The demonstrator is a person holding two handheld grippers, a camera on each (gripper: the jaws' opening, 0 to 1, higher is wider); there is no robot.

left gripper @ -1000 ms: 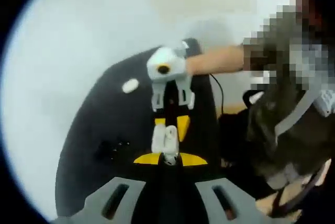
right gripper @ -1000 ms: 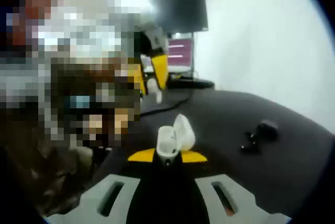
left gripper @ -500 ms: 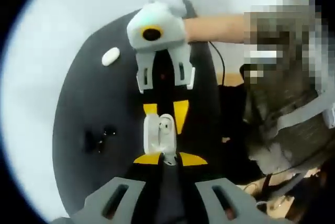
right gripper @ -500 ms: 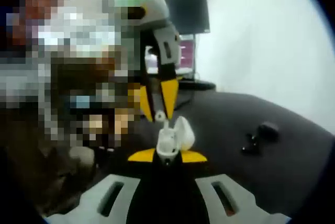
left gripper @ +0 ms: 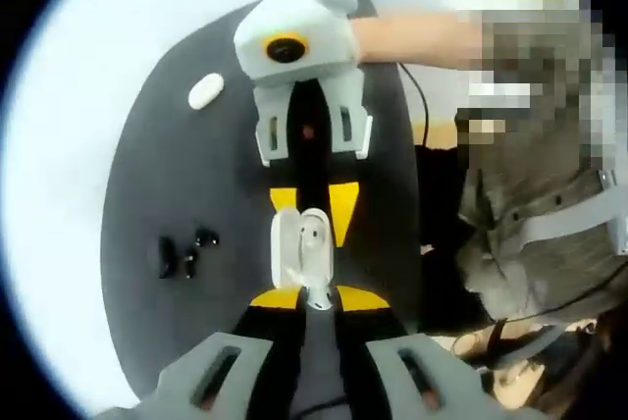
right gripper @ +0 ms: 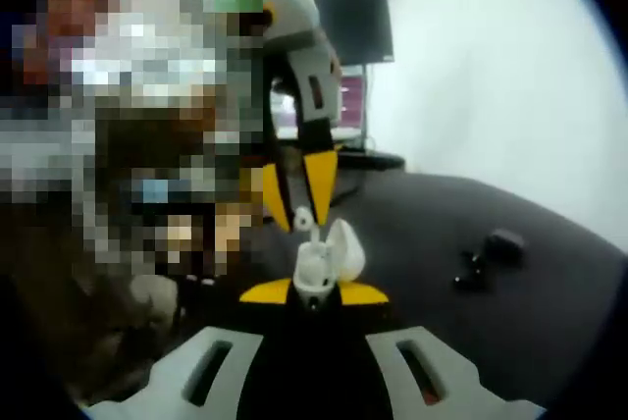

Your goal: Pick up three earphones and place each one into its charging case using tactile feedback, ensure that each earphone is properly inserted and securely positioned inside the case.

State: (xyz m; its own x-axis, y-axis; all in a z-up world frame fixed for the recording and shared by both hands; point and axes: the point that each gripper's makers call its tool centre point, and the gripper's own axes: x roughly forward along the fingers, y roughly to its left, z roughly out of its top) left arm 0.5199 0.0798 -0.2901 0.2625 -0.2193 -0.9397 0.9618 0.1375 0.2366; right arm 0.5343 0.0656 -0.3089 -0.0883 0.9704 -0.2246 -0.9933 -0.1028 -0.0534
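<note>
My right gripper is shut on a white charging case with its lid open, held upright above the black table. From above, my left gripper comes down with yellow fingers shut on a white earphone, whose stem touches the case's opening. In the left gripper view, the left gripper pinches the earphone at the near end of the case, and the right gripper holds the case from the far side. One earbud sits inside.
Black earphones and a black case lie on the table, also seen as the black case. A white oval case lies farther off. A monitor stands at the back. A person sits close beside the table.
My left gripper has closed the distance to the open case, bringing the earphone from well apart down to its opening. In the last half second little has moved.
</note>
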